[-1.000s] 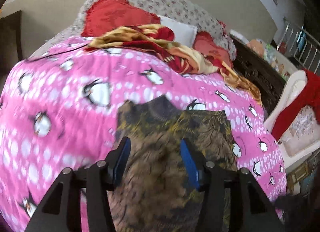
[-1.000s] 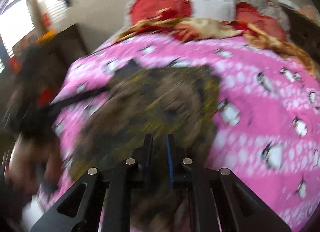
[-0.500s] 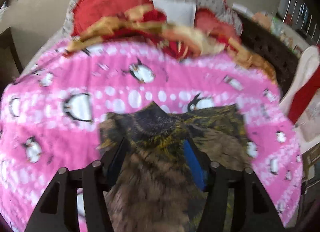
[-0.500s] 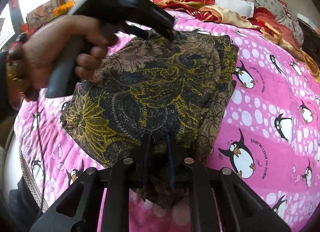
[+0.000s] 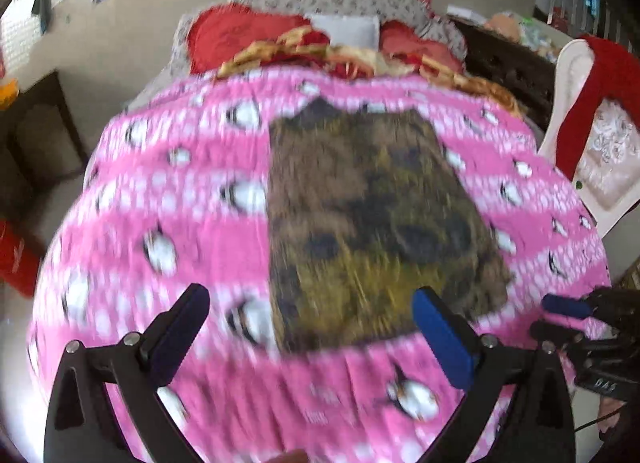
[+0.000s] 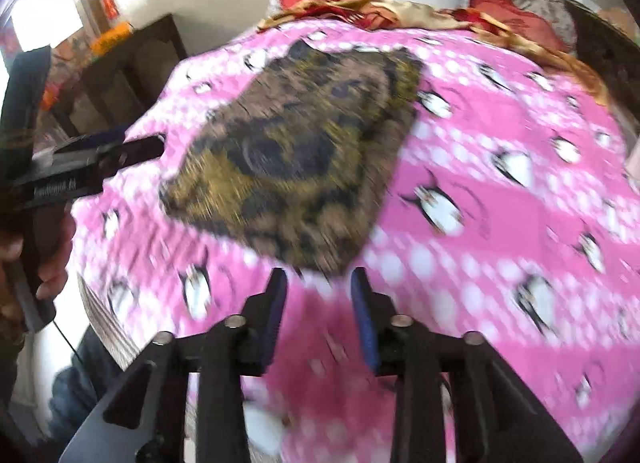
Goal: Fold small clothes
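Note:
A brown and yellow patterned garment lies folded flat on the pink penguin bedspread. My left gripper hovers just short of its near edge, jaws opening wide with nothing between them. In the right wrist view the garment lies ahead of my right gripper, whose jaws are opening, nothing between the blue pads. The left gripper shows at that view's left edge, held by a hand. The right gripper appears at the right of the left wrist view. Both views are blurred.
Red and gold bedding and pillows are heaped at the far end of the bed. A white chair with red cloth stands to the right. Dark furniture stands left of the bed. A person's leg is at the near edge.
Both grippers let go of the garment and drew back toward the near edge. The left jaws spread wide; the right jaws went from shut to slightly apart. The garment now lies flat.

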The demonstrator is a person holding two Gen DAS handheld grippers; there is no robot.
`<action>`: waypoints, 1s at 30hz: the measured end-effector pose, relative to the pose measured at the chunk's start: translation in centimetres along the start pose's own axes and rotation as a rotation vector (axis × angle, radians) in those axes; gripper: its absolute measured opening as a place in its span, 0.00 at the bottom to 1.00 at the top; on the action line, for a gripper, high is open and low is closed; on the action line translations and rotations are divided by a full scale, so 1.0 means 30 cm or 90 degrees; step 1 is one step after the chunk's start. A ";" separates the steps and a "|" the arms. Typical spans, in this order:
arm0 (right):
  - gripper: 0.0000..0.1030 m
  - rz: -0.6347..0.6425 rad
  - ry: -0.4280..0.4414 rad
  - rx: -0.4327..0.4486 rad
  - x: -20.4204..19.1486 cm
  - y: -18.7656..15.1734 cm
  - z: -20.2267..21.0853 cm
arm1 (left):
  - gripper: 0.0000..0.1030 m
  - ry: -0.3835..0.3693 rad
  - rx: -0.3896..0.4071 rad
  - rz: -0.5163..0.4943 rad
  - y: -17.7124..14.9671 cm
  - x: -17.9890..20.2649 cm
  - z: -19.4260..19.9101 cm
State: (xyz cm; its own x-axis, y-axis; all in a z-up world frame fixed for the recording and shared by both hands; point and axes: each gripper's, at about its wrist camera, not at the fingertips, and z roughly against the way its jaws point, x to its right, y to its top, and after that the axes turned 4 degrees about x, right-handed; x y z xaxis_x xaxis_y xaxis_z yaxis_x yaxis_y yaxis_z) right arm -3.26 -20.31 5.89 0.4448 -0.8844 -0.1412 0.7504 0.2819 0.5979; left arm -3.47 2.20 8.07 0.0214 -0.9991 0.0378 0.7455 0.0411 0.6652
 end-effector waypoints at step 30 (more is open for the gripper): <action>0.21 0.012 -0.113 0.140 -0.061 -0.061 0.405 | 1.00 0.023 -0.004 -0.001 -0.064 0.210 0.244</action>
State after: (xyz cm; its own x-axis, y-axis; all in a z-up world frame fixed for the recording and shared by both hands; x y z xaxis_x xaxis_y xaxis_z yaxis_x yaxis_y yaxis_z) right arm -11.38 -23.71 14.65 0.3507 -0.9365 0.0003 0.6100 0.2286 0.7587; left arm -9.63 -4.08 12.50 0.0441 -0.9990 0.0101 0.7493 0.0397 0.6610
